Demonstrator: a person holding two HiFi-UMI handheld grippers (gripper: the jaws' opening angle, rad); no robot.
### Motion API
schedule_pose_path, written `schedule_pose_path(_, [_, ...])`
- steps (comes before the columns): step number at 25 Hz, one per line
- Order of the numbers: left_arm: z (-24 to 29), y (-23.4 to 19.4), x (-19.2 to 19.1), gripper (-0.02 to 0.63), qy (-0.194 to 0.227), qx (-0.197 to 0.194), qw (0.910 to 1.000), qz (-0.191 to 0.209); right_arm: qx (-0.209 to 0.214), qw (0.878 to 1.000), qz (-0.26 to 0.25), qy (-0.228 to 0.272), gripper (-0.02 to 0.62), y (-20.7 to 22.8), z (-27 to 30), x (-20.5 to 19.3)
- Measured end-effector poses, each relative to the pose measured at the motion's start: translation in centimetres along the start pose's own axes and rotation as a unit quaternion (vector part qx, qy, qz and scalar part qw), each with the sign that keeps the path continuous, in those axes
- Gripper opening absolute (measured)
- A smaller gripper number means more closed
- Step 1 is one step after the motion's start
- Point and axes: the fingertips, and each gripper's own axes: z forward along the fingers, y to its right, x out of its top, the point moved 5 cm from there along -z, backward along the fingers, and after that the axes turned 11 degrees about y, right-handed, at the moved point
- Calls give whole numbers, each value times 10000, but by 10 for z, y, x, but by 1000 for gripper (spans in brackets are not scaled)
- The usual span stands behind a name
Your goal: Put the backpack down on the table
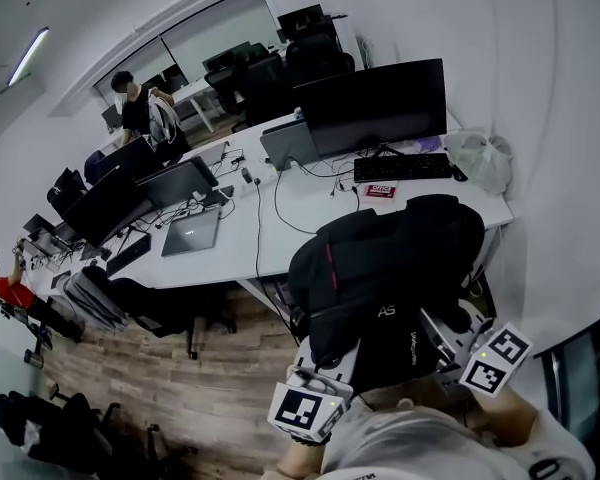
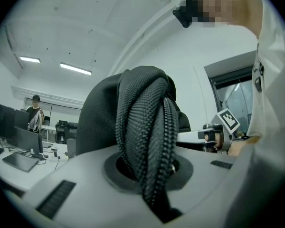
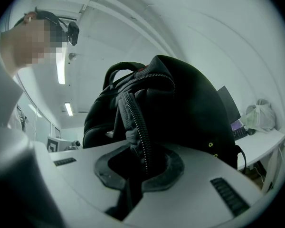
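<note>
A black backpack (image 1: pixel 385 268) with a red trim line hangs in the air between both grippers, in front of the white table (image 1: pixel 310 223). My left gripper (image 1: pixel 325 373) is shut on a woven shoulder strap (image 2: pixel 147 141), which fills the left gripper view. My right gripper (image 1: pixel 450 343) is shut on the other strap (image 3: pixel 135 127), with the bag's bulk (image 3: pixel 180 113) right beyond its jaws. The jaws themselves are hidden under the bag in the head view.
On the table stand a large dark monitor (image 1: pixel 375 103), a keyboard (image 1: pixel 402 166), a red box (image 1: pixel 380 191), a laptop (image 1: pixel 192 233) and cables. A plastic bag (image 1: pixel 485 158) sits at the right end. Office chairs (image 1: pixel 150 308) stand at the left; people are farther back.
</note>
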Motion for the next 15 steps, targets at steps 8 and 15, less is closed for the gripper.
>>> schedule_pose_path(8, [2, -9, 1, 34, -2, 36, 10000, 68, 49, 9999, 120, 17, 31, 3, 10, -4])
schedule_pose_path(15, [3, -39, -1, 34, -20, 44, 10000, 40, 30, 9999, 107, -2, 31, 3, 37, -13])
